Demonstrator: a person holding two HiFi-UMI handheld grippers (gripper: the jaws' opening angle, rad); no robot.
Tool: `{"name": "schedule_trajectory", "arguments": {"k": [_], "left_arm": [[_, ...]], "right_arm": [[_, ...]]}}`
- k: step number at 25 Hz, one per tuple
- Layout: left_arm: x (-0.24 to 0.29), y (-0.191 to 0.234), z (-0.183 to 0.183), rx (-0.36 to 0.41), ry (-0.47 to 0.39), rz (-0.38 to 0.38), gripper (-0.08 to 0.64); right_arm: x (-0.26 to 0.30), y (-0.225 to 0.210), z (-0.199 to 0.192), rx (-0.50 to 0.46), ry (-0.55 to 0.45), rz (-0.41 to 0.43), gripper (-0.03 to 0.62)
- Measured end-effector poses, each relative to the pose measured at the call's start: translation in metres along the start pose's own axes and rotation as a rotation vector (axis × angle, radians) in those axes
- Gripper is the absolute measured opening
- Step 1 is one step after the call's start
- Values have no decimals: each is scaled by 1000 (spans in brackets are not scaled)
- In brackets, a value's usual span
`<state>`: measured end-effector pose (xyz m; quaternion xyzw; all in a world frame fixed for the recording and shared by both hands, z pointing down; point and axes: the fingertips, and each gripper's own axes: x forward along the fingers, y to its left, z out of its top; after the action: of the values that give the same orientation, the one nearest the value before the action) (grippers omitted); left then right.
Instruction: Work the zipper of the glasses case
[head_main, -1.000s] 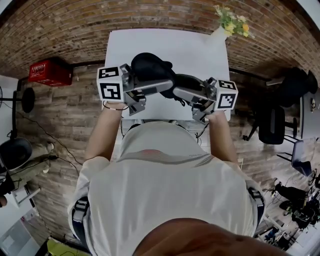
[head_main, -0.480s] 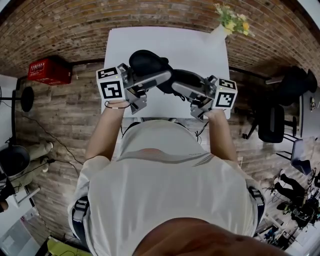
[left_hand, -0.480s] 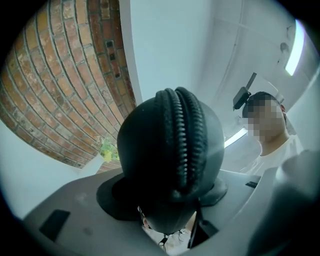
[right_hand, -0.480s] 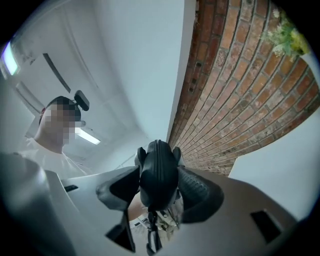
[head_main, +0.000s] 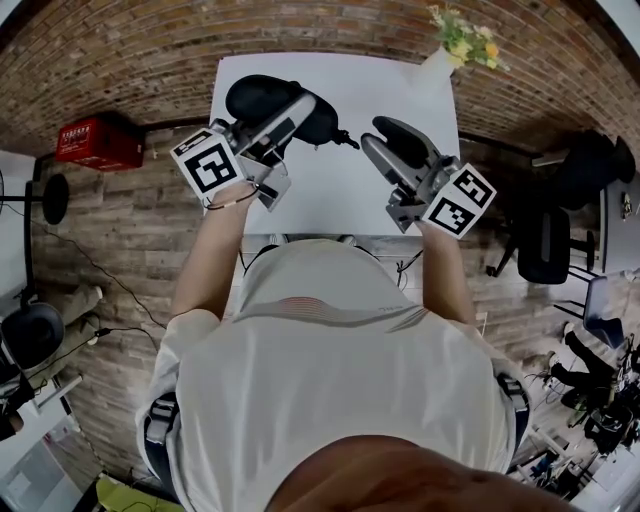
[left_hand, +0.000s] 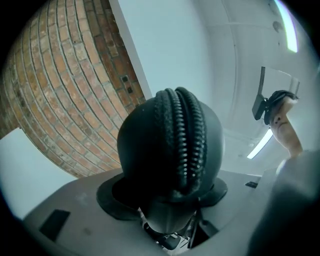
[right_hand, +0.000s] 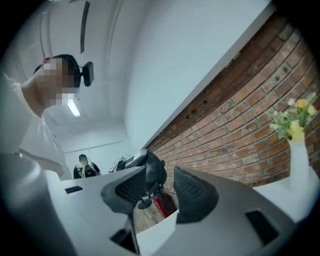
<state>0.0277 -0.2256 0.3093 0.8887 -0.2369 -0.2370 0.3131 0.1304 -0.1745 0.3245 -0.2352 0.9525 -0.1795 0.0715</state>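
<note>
Your left gripper is clamped on the glasses case, holding it up over the desk's far-left corner, I'd guess to steady the zipper. Your right gripper sits near the right edge with its jaws slightly apart and just closing on nothing, probably resetting for the pull.

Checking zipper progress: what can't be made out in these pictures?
Slider: left gripper view, past the glasses case's own bulge; head view, too small.
Zipper's far stretch: left gripper view, same bulge.
Contents: every view, inside the case.
</note>
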Motion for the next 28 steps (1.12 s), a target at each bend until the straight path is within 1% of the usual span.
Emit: {"name": "schedule_trajectory", "arguments": {"k": [2, 5, 7, 9, 14, 17, 20, 24, 28], "left_arm": [[0, 3, 9, 7, -35, 36, 270], [0, 4, 18, 14, -75, 72, 270], [2, 1, 21, 20, -84, 80, 270], [6, -2, 21, 21, -80, 79, 270], [10, -8, 20, 37, -72, 82, 270], [12, -9, 17, 48, -66, 93, 270], [15, -8, 14, 48, -60, 100, 270], [16, -7, 13, 45, -58, 105, 270], [16, -7, 12, 48, -52, 109, 270]], "right_arm": [[4, 7, -7, -53, 35, -7, 204], [13, 20, -25, -127, 109, 5, 195], [19, 25, -36, -155, 148, 9, 185], [24, 25, -43, -160, 166, 0, 176], [32, 20, -54, -196, 199, -52, 163], [37, 18, -56, -209, 202, -82, 148], [43, 17, -57, -221, 200, -92, 126], [48, 20, -58, -236, 206, -91, 118], [49, 16, -57, -241, 200, -120, 60]]}}
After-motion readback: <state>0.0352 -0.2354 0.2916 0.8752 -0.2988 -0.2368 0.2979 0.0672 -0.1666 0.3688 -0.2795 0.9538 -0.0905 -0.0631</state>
